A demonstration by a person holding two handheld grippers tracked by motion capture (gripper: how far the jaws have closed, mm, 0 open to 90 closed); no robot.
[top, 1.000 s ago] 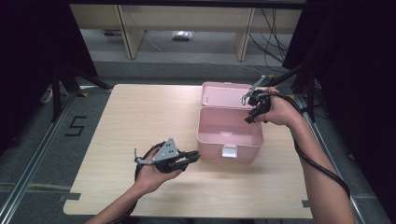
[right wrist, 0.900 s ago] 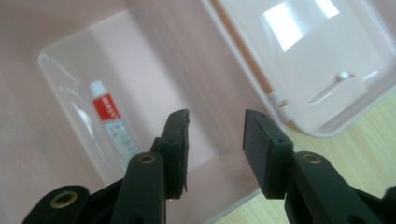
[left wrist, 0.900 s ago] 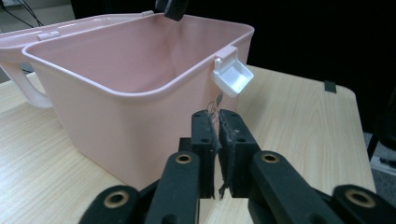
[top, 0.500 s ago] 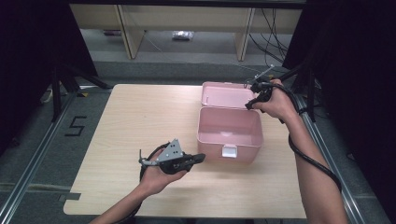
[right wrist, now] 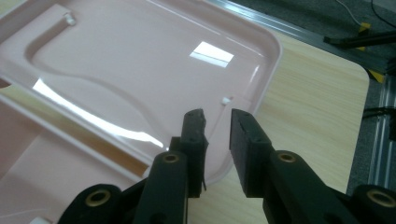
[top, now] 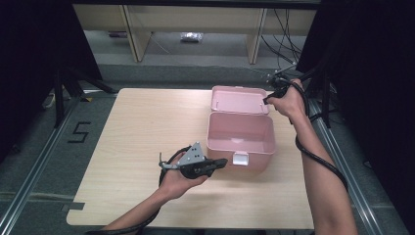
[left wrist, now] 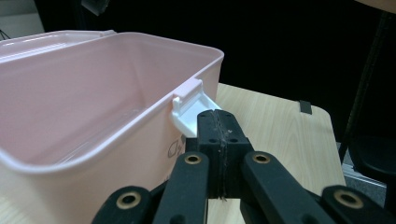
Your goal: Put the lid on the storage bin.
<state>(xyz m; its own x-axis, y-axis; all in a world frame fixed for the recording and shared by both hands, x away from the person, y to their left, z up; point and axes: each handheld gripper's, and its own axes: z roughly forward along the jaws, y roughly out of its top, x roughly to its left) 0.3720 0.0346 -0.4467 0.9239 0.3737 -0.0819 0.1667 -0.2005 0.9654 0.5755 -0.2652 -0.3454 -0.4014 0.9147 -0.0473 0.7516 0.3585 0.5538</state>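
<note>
High view: pink box [top: 240, 134] at table [top: 127, 147] right-centre, lid [top: 240, 100] laid back flat.

Left gripper view: left gripper [left wrist: 218, 128], jaws pressed together, against white latch [left wrist: 191, 109], steadying the box.

Right gripper view: right gripper [right wrist: 217, 126], jaws parted, empty, over the lid's corner.

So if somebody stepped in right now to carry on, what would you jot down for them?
Left tool: shut, empty, tips by the white latch at the box front.
Right tool: open, empty, over the lid corner.
Box: near the table right side, open, nothing visible inside; lid lying back flat.
Done: lid open.
Left: whatever follows, perhaps filling or closing it.
</note>
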